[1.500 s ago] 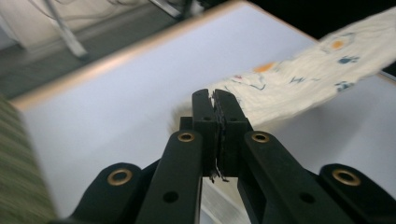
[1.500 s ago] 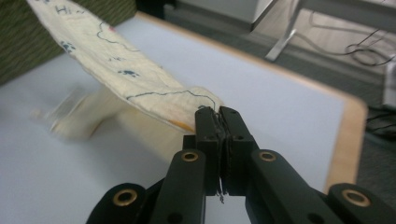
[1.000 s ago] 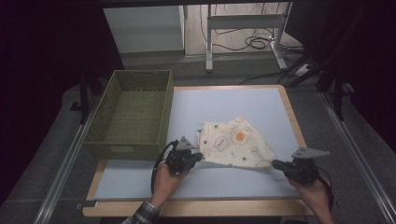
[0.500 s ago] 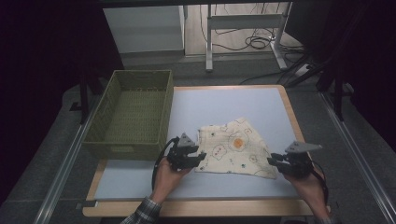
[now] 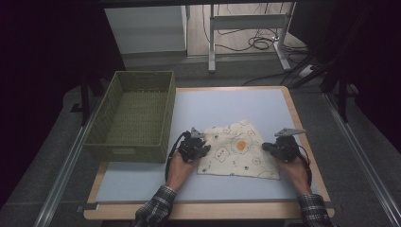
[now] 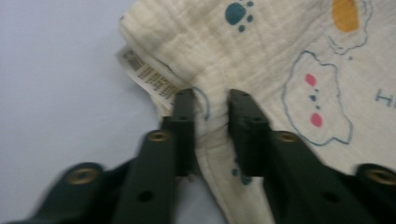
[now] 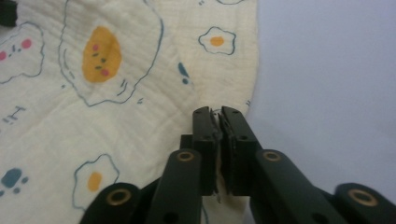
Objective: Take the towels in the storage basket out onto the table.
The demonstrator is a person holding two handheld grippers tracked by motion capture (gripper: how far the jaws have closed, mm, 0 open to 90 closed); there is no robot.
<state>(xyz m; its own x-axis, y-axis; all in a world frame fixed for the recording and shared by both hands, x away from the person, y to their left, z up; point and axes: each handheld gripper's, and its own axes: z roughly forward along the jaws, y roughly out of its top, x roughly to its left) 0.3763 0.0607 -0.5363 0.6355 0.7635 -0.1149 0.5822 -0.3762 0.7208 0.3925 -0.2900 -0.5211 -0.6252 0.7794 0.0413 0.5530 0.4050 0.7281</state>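
A cream cloth (image 5: 236,151) printed with fried eggs and paw marks lies spread on the blue-grey mat (image 5: 227,101). My left gripper (image 5: 199,147) is at the cloth's left edge. In the left gripper view the jaws (image 6: 211,95) pinch a raised fold of the cloth (image 6: 280,70) beside its barcode label (image 6: 149,74). My right gripper (image 5: 271,147) is at the cloth's right edge. In the right gripper view its jaws (image 7: 215,112) are shut on the hem of the cloth (image 7: 116,116).
A green woven basket (image 5: 127,150) stands on the table's left side, close to my left gripper. The wooden table edge (image 5: 208,210) runs along the front. Bare mat lies behind the cloth and in front of it.
Both grippers have moved slightly away from the person, the right one also inward. The cloth, skewed a second ago, now lies flatter and squarer between them.
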